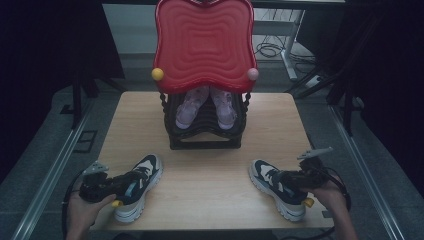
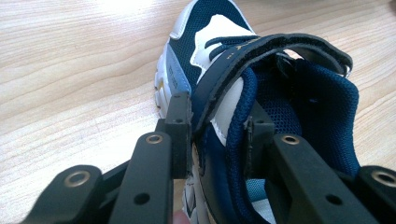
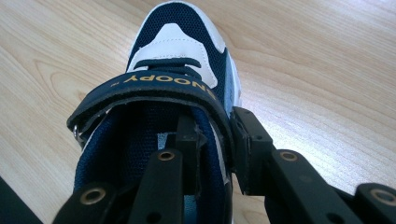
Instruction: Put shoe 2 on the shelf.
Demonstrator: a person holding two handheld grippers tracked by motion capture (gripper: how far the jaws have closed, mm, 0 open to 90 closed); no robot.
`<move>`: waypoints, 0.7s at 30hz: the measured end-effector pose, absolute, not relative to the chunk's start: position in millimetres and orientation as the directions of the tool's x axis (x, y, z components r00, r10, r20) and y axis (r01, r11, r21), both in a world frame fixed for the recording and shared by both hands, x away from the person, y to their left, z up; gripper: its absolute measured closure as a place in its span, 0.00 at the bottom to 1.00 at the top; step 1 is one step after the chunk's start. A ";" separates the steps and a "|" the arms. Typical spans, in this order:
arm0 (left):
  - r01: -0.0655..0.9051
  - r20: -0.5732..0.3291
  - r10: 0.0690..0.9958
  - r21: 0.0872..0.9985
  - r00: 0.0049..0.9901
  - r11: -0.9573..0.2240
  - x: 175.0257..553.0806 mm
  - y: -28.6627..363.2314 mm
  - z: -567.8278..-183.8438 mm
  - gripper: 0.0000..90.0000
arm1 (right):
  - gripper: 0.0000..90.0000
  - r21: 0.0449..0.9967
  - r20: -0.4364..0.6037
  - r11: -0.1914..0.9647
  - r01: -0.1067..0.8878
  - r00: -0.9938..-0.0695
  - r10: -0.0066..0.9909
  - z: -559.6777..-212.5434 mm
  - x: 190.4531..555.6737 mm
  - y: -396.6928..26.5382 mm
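Near the worktop's (image 1: 210,185) front edge lie two navy-and-white child's sneakers with mesh uppers and strap closures, the left sneaker (image 1: 137,187) towards the front left corner and the right sneaker (image 1: 277,187) towards the front right corner, well apart. Each looks light, with a soft, yielding collar and a stiffer rubber sole, so the side wall by the collar is a sensible hold. The left gripper (image 2: 212,135) has its fingers closed partway on that wall, one finger outside and one inside the opening. The right gripper (image 3: 212,140) pinches its sneaker's side wall likewise, beneath the strap. At the back edge stands a black plastic shoe rack (image 1: 205,127) holding pale pink shoes (image 1: 205,107) under a red wavy lid (image 1: 204,45).
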State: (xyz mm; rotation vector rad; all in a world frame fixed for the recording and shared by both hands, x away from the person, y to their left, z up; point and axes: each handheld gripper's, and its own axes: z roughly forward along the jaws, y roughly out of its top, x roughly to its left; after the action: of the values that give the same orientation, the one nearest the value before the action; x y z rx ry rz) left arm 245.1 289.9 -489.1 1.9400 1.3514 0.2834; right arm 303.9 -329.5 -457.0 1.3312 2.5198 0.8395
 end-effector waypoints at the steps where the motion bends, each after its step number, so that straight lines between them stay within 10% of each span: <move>1: 0.714 -0.223 0.880 0.680 0.418 -0.166 245.0 289.8 -488.8 0.78 | 0.83 0.561 0.110 0.437 0.703 -0.586 0.803 -457.3 303.4 -331.1; 21: 0.629 -0.309 0.870 0.777 0.384 -0.002 238.8 304.1 -470.3 0.79 | 0.85 0.761 0.220 0.203 0.616 -0.540 0.812 -451.5 289.7 -348.1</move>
State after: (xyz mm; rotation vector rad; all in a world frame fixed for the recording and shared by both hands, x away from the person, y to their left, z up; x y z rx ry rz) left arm 238.8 304.1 -470.3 1.7143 1.3289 0.3256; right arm 289.7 -348.1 -451.5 1.3636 2.2473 1.2491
